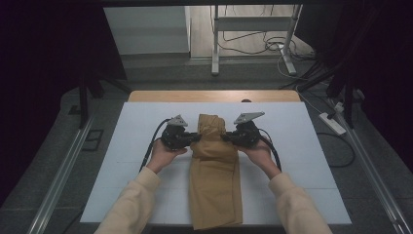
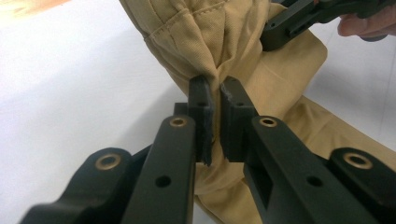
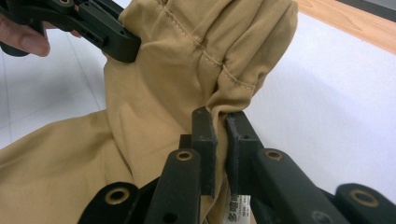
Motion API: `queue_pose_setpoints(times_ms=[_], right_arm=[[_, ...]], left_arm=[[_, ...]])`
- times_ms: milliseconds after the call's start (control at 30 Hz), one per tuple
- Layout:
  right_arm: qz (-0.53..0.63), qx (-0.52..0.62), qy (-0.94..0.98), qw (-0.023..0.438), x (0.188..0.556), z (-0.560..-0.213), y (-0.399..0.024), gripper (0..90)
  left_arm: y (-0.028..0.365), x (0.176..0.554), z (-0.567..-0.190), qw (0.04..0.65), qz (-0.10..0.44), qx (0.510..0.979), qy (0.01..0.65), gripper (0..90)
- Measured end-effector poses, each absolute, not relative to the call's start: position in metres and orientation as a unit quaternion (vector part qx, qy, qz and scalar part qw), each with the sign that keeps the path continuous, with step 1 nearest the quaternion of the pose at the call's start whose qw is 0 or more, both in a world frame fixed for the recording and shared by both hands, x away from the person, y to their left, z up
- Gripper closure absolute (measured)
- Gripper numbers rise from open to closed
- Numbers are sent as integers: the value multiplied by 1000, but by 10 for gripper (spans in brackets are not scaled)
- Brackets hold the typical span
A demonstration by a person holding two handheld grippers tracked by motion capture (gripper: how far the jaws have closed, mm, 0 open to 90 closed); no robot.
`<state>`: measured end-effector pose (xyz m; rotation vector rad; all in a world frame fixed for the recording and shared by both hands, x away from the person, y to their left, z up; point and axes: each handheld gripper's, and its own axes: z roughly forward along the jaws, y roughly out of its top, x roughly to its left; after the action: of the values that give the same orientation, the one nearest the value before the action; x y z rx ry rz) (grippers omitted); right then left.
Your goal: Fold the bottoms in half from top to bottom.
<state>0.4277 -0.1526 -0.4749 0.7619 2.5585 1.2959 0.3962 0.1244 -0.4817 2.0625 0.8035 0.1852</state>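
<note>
Two grips | our left gripper (image 1: 194,137) jaws clenched on tan garment (image 1: 215,180) | right gripper (image 1: 227,137) likewise | garment's far end lifted, rest flat on white counter (image 1: 122,161)

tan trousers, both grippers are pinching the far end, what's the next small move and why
Probably carry the pinched end toward the person and lay it over the flat part. The left gripper and right gripper are each shut on an edge of the tan trousers, the far end is already bunched and raised off the white board, and the rest lies flat.
</note>
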Motion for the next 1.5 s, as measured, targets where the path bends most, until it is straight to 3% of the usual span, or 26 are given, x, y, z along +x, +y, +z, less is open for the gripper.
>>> queue_pose_setpoints(times_ms=[1500], right_arm=[[449, 233, 859, 83, 374, -478, -161, 832]], left_arm=[[126, 346, -486, 454, 67, 836, 300, 836]])
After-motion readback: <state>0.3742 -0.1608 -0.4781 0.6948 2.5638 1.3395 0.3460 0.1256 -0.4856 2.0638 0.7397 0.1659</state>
